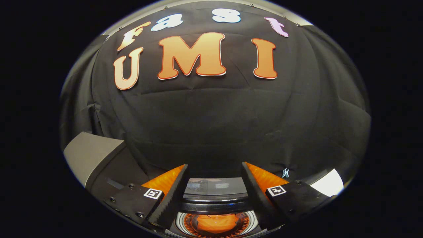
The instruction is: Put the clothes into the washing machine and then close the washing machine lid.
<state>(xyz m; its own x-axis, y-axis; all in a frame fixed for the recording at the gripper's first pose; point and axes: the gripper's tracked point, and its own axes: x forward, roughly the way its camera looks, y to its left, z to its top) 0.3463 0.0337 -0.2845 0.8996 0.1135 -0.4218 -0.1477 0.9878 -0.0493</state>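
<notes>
The gripper [214, 172] is hanging high over the washing machine [214, 206], with its two fingers spread wide apart. It is holding nothing; the gap between the fingers is empty. Looking down through that gap, the round drum [216, 224] is showing, and something orange [216, 222] is lying at the bottom of it. That is most likely the clothes, already sitting inside, though it is too small and shiny to be sure. Just beyond the drum, a dark rim and a glossy flat part [214, 186] are standing up a little. This looks like the lid, and it seems to be open.

So the clothes part is probably done, and closing the lid is the job left.

What could go wrong? The fingers are pointing mostly at the black cloth wall [214, 125], not down at the lid, so reaching for it from here could miss. The lid is smooth and shiny, so the fingers could slip off its edge. If it slips, the lid could drop hard and bang shut. A bit of cloth could also be poking up near the rim and get pinched under the lid. A grey slanted panel [89, 155] is sitting off to the left, and swinging sideways could bump it.
</notes>
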